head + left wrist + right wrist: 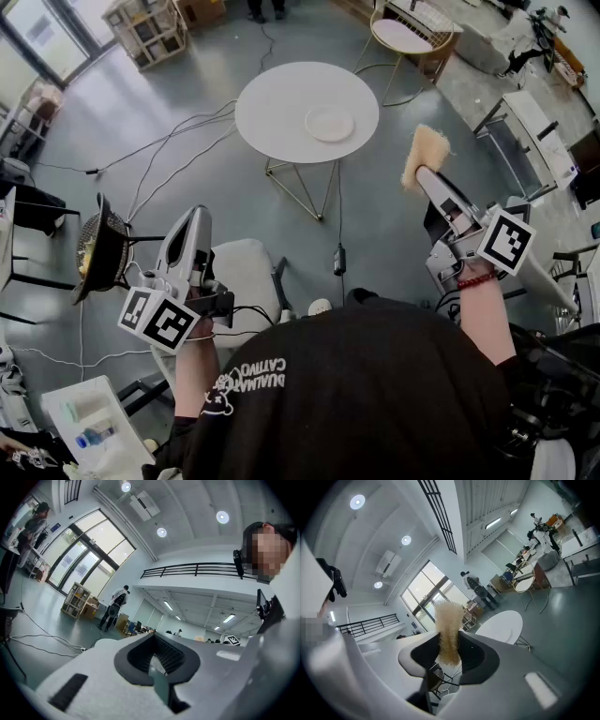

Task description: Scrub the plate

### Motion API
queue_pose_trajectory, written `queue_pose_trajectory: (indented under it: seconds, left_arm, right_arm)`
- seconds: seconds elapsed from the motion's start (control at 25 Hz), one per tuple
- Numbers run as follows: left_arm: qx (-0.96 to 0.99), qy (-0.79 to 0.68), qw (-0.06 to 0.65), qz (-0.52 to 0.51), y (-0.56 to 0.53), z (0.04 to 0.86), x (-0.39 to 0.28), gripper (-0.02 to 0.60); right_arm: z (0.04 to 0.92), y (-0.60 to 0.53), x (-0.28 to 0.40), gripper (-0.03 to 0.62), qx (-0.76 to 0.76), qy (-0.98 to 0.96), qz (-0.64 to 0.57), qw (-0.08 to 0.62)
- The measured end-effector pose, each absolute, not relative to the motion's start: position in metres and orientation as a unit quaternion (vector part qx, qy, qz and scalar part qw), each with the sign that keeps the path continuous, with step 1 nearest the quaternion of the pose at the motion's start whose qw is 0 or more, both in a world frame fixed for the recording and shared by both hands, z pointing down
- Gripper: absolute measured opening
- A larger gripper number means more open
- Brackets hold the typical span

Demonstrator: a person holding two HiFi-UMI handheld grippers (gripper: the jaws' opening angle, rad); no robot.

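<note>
Both closed; right gripper (450,654) pinches scrubber (448,616).

The plate (329,124) lies on the table (272,108), with a chair (412,37) behind it to the right.

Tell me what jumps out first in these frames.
The tan fibrous scrubber clamped in the right gripper stands out first, held up at the right of the head view. Ahead stands a round white table with a white plate on it, apart from both grippers. The left gripper is shut with nothing between its jaws.
</note>
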State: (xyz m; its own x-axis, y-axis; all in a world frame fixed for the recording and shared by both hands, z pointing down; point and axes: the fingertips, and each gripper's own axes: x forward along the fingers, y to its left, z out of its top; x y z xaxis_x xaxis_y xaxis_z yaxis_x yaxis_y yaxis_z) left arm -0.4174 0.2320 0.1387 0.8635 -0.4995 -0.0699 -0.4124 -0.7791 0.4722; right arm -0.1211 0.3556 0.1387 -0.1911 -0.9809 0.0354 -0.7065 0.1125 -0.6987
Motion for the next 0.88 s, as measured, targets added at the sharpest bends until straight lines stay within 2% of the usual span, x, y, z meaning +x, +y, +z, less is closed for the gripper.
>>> queue_pose_trajectory:
  seconds: [0.56,0.88]
  left_arm:
    - [0.932,-0.251,0.238,-0.109,0.229,0.145,-0.423,-0.002]
    - [0.932,-0.253,0.243,-0.091,0.215,0.166,-0.399,0.0]
  right_arm:
    - [0.141,0.342,-0.119,0.123,-0.594,0.712,-0.307,0.213]
    - [0.164,0.321,-0.105,0.126,-0.587,0.704,-0.336,0.218]
